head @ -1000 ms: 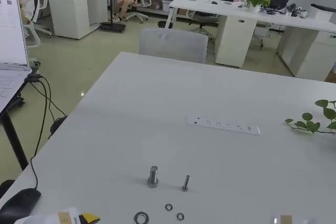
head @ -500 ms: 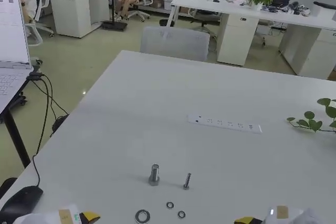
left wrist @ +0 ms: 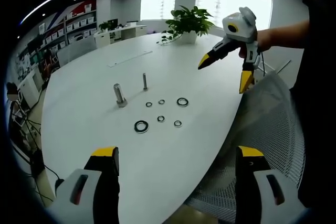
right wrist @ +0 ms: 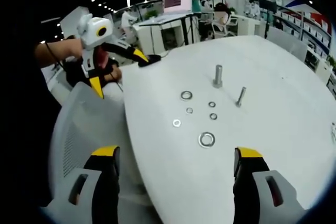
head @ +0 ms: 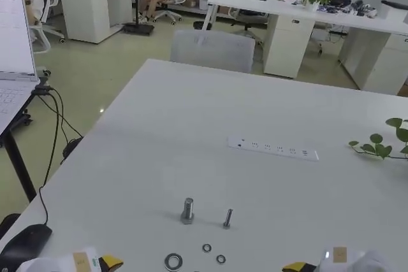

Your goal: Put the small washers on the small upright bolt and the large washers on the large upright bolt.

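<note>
White desk (head: 191, 125) in an office — large bolt (head: 187, 211) stands upright, small bolt (head: 227, 218) just beside it. Small washers (left wrist: 160, 118) and large washers (left wrist: 140, 126) lie flat near the large bolt. Left gripper (left wrist: 177, 153) and right gripper (right wrist: 176, 152) hover well apart from it — fingers wide, empty.

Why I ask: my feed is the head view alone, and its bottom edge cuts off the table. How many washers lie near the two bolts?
Observer: Six, all loose on the table: two large washers and four small washers.
Operator: Is the left gripper holding one?
Observer: No. The left gripper has its jaws wide apart with nothing between them.
Operator: And the right?
Observer: The right gripper is open and empty too.
</note>
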